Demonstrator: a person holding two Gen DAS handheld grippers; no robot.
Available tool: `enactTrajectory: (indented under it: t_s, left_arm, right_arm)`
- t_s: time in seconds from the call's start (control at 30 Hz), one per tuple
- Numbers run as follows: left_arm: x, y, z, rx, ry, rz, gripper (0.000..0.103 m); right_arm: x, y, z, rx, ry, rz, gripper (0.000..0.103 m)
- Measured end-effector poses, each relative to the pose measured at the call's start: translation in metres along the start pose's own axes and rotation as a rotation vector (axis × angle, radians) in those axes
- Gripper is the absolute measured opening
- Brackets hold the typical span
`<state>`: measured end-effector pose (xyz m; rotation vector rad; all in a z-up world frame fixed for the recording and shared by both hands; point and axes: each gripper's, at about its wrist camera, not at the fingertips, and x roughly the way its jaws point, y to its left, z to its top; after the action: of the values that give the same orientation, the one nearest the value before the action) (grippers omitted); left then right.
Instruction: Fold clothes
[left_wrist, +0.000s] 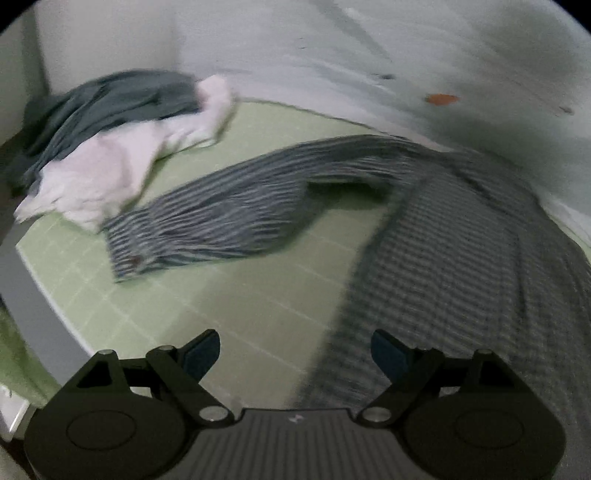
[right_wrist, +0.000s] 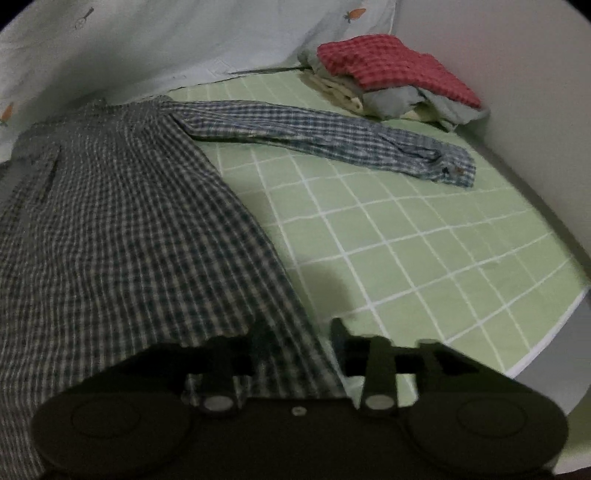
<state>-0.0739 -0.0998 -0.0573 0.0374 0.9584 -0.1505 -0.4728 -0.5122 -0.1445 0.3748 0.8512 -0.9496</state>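
Checked shirt (right_wrist: 122, 221) is lying spread on the green gridded bed sheet (right_wrist: 406, 240), its body running ahead and left of the right gripper (right_wrist: 295, 332), whose fingers are standing part open with the shirt's hem between them, grip not clear. Left gripper (left_wrist: 295, 350) is hovering with fingers wide apart and holding nothing, the shirt's body ahead to their right, one sleeve (left_wrist: 221, 218) stretching ahead-left toward a heap of white and dark clothes (left_wrist: 110, 147). Folded pile with a red checked top (right_wrist: 395, 70) is sitting far ahead-right of the right fingers.

No legible text anywhere.
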Motion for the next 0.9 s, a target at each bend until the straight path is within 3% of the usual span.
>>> enactTrajectory:
  t_s: [0.03, 0.07, 0.13, 0.37, 0.5, 0.67, 0.77, 0.83, 0.9]
  left_arm:
    - [0.004, 0.011, 0.003, -0.020, 0.007, 0.012, 0.089]
    - [0.008, 0.023, 0.008, -0.041, 0.015, 0.026, 0.089]
    - [0.018, 0.047, 0.017, -0.083, 0.030, 0.055, 0.089]
    - [0.051, 0.128, 0.050, -0.229, 0.045, 0.115, 0.089]
    - [0.072, 0.150, 0.064, -0.235, 0.055, 0.113, 0.089]
    - [0.094, 0.164, 0.070, -0.170, 0.076, 0.106, 0.091]
    - [0.099, 0.160, 0.072, -0.066, 0.061, 0.089, 0.090]
    - [0.100, 0.158, 0.071, 0.002, 0.050, 0.072, 0.087]
    - [0.099, 0.156, 0.068, 0.069, 0.033, 0.063, 0.069]
  right_arm:
    - [-0.003, 0.006, 0.002, 0.003, -0.014, -0.009, 0.059]
    - [-0.007, 0.012, 0.004, 0.006, -0.029, -0.018, 0.077]
    - [-0.014, 0.029, 0.006, 0.008, -0.059, -0.027, 0.094]
    - [-0.029, 0.121, -0.001, -0.041, -0.050, 0.055, 0.098]
    - [-0.037, 0.172, -0.014, -0.092, -0.028, 0.121, 0.101]
    - [-0.039, 0.224, -0.031, -0.119, 0.007, 0.155, 0.102]
    - [-0.037, 0.242, -0.040, -0.106, 0.032, 0.140, 0.102]
    - [-0.036, 0.246, -0.045, -0.090, 0.033, 0.128, 0.103]
    - [-0.037, 0.249, -0.050, -0.063, 0.034, 0.116, 0.103]
